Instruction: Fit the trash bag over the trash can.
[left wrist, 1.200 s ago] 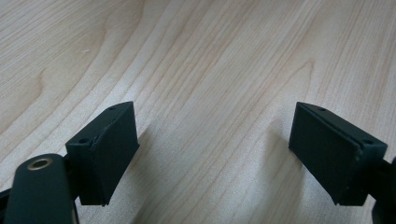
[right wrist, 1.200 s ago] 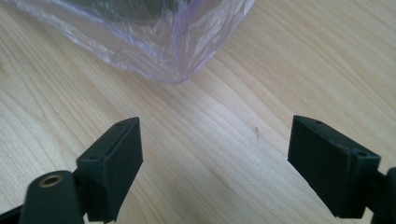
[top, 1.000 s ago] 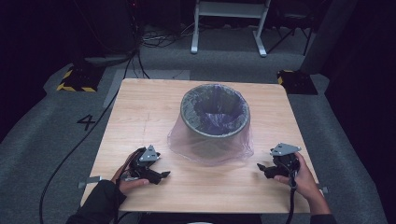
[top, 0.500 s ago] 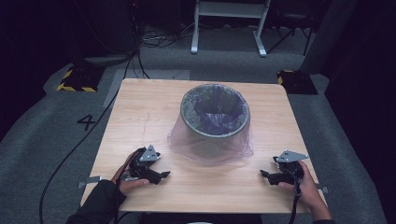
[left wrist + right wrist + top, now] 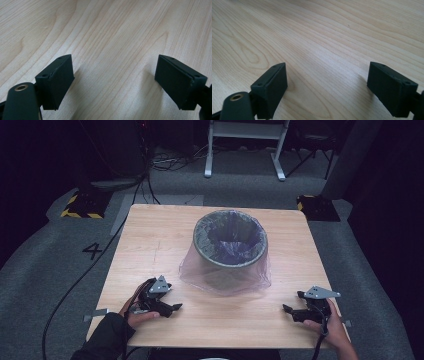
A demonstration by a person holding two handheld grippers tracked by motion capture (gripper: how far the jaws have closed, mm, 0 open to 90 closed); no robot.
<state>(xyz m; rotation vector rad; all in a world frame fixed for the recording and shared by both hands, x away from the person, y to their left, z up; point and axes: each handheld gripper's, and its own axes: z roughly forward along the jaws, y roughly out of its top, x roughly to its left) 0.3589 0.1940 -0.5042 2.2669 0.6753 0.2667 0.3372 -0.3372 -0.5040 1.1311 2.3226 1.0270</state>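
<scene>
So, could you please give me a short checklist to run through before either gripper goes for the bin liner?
1. Left gripper jaws open with nothing between them: ok; its own view shows bare wood in the gap.
2. Right gripper jaws open with nothing between them: ok, the same in its own view.
3. Bin upright near the middle of the table: ok.
4. Purple liner draped over the rim and down the outside to the table: ok, it looks reachable from both sides.
5. Table between each gripper and the bin free of other things: ok.
6. Liner seated fully down inside the bin: cannot tell.
</scene>
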